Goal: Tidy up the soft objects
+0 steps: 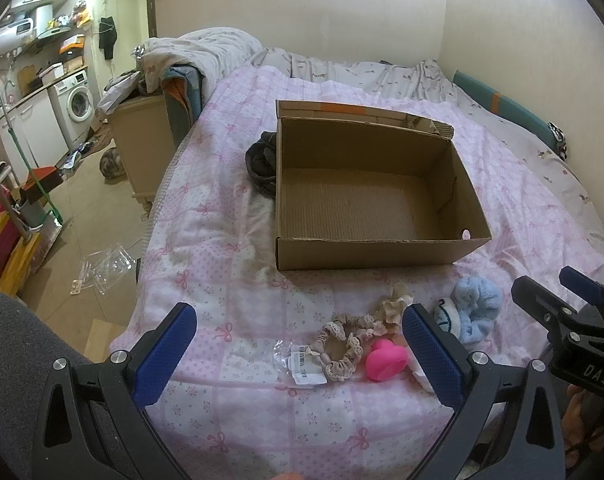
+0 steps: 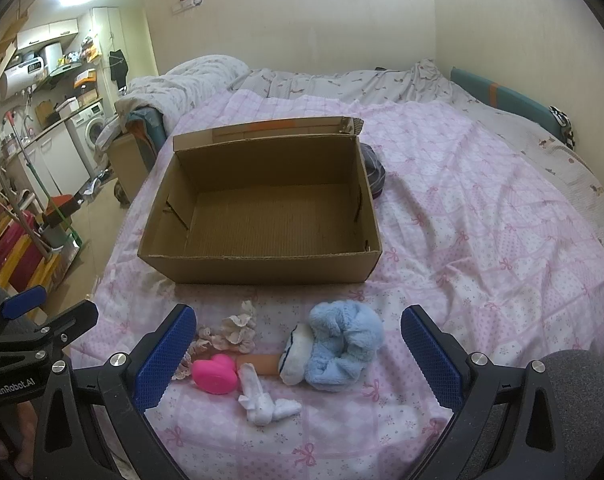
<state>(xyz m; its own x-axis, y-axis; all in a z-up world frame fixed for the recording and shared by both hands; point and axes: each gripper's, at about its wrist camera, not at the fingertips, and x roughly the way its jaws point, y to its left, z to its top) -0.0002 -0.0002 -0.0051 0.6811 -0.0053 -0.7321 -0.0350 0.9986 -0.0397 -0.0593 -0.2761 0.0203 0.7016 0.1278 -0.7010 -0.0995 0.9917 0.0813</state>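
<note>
Soft stuff piled at the near edge of the bed, box empty behind it, both grippers spread wide and holding nothing.

Left wrist view: our left gripper (image 1: pixel 298 348) hangs open over the beige scrunchie (image 1: pixel 339 350) and the pink heart (image 1: pixel 384 360), which lie between its fingers, slightly toward the right one. The blue plush (image 1: pixel 476 308) sits past that right finger, nearer our right gripper (image 1: pixel 550 284), whose body reads "DAS". The cardboard box (image 1: pixel 366 254) lies straight ahead, long axis running left to right. A barcode tag (image 1: pixel 305 364) lies by the scrunchie; we can't read it.

Right wrist view: our right gripper (image 2: pixel 298 346) is also released, with the blue plush (image 2: pixel 344 346), pink heart (image 2: pixel 215 372) and white sock (image 2: pixel 262 400) between its fingers, and the box (image 2: pixel 258 270) just beyond. The left gripper's body reads "GenRobot.AI". We'd guess the plush is the right hand's to grab.
</note>
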